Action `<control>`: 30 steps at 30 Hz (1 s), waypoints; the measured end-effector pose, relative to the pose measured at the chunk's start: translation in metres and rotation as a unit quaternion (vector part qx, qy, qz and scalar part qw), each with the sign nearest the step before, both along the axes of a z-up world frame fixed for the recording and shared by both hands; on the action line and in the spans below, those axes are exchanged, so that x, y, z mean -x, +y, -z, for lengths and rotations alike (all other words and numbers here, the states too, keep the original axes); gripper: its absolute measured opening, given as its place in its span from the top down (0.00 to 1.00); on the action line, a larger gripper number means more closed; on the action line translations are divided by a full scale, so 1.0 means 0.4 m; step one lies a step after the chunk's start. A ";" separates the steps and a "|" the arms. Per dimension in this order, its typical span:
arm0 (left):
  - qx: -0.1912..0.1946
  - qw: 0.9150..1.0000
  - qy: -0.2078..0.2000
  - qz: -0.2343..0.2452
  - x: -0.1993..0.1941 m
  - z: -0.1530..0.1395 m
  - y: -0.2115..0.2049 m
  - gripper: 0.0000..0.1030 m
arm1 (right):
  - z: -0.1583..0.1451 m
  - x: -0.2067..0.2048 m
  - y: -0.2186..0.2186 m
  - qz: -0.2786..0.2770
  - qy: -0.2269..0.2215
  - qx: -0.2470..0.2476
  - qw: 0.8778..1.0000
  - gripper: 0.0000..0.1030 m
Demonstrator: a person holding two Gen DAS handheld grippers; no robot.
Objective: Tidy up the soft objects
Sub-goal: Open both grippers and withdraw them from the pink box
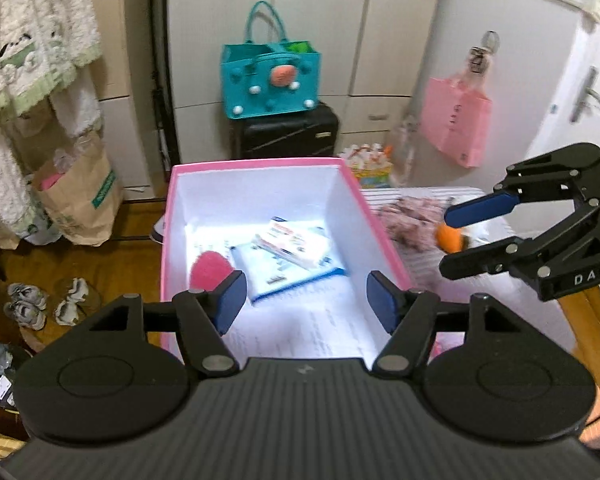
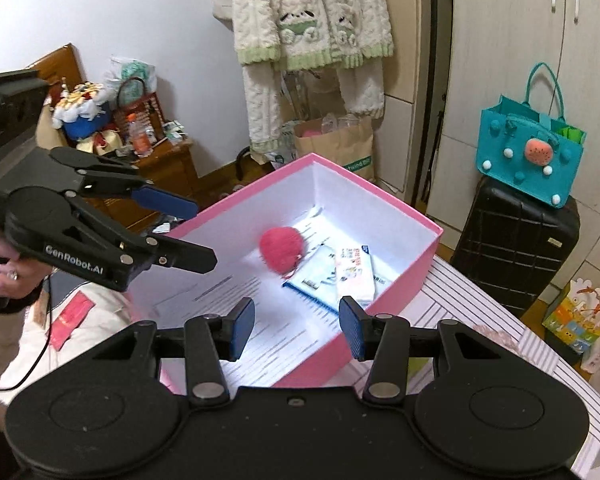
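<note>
A pink box with a white inside stands on a striped table. A fluffy red ball lies in it, next to a white tissue pack and a flat blue-edged pack. My left gripper hovers open over the box's near end, empty. My right gripper is open above the box's near rim, with nothing between its fingers. Each gripper shows in the other's view: the right gripper and the left gripper. An orange soft thing and a pinkish cloth lie on the table right of the box.
A teal felt bag sits on a black suitcase behind the table. A pink bag hangs on the white door. Fluffy robes, a paper bag and shoes are at the left. A person's hand holds the left gripper.
</note>
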State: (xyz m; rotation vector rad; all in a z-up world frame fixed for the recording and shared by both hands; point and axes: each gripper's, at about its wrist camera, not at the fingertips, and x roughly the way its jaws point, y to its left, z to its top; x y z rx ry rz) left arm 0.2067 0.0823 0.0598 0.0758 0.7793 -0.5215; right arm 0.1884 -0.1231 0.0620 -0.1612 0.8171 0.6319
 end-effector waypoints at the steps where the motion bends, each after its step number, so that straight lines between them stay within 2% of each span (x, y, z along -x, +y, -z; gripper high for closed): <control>1: 0.000 1.000 -0.002 0.006 0.017 -0.009 -0.002 0.34 | -0.012 0.022 -0.007 -0.001 -0.004 -0.001 1.000 0.49; 9: -0.007 0.998 0.003 0.063 0.138 -0.055 -0.045 0.33 | -0.049 0.166 -0.074 0.008 -0.015 0.000 1.000 0.48; 17: -0.037 0.993 -0.003 0.108 0.245 -0.070 -0.119 0.33 | -0.048 0.286 -0.155 0.030 -0.019 0.011 0.999 0.48; 23: -0.053 0.990 0.000 0.134 0.304 -0.053 -0.171 0.33 | -0.023 0.354 -0.214 0.047 -0.017 0.010 0.999 0.47; 30: -0.054 0.985 0.020 0.164 0.328 -0.013 -0.246 0.33 | 0.048 0.400 -0.281 0.067 -0.002 -0.003 0.998 0.46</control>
